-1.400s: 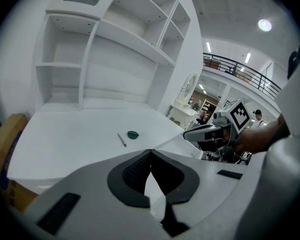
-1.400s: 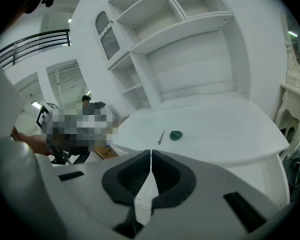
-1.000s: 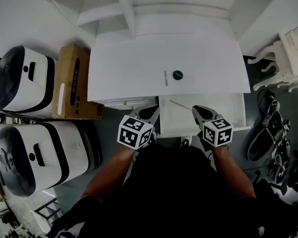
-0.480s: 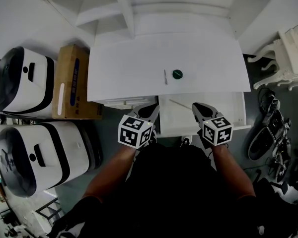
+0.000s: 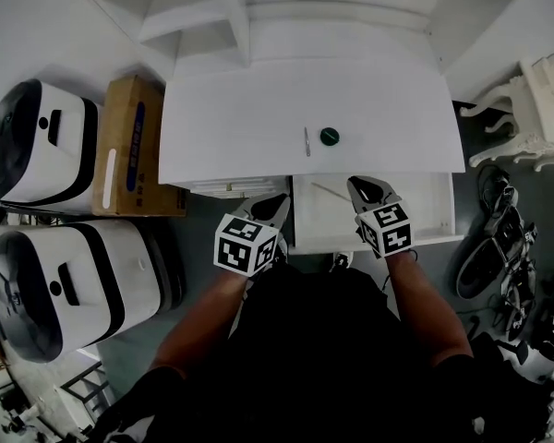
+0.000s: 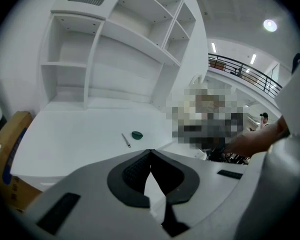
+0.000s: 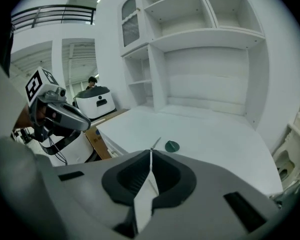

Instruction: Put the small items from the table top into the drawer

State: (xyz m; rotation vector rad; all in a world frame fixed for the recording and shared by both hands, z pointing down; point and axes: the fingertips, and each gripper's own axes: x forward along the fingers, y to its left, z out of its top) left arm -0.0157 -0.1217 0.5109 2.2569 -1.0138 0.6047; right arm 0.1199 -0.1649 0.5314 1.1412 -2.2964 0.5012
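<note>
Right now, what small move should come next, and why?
Probably lift the right gripper toward the green cap and open it: the cap and a thin stick lie on the table top, the drawer stands open, and that gripper is shut, empty.

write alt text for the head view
Seen from above, a person holds two grippers: the left gripper at the front edge of a white desk top, the right gripper over an open white drawer. On the desk top lie a small round dark green cap and a thin grey stick.
</note>
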